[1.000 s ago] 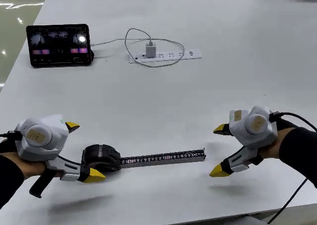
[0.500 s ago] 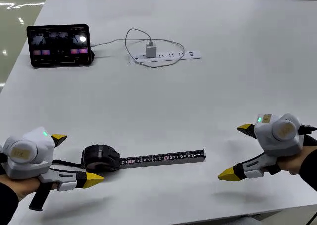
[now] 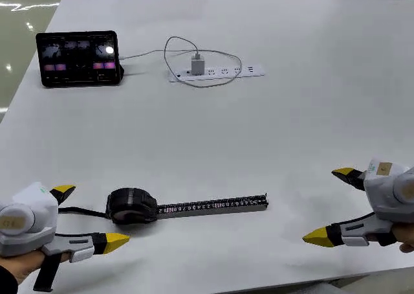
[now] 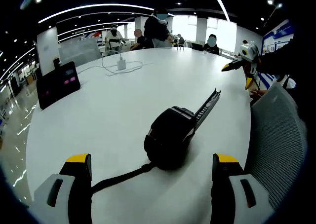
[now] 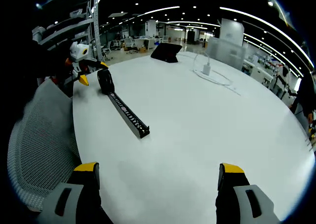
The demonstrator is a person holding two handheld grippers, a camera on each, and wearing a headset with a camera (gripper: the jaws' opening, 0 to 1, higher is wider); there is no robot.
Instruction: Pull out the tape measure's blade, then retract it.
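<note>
Black tape measure (image 3: pixel 132 206) — just ahead of left tool (image 3: pixel 92 215).

table (image 3: pixel 291 113) white, smooth, low sheen. tape measure (image 3: pixel 132 206) case black plastic, semi-gloss, strap matt black. blade (image 3: pixel 213 206) dark, matt, with light printed marks. left gripper (image 3: pixel 91 215) and right gripper (image 3: pixel 328 204): smooth white-grey hard plastic shells, yellow plastic tips. tablet (image 3: pixel 79 57) screen glossy, black frame. power strip (image 3: pixel 220 72) smooth white plastic. floor (image 3: pixel 19 35) polished, strong glare. chair (image 4: pixel 279 135) white mesh, open weave.
</note>
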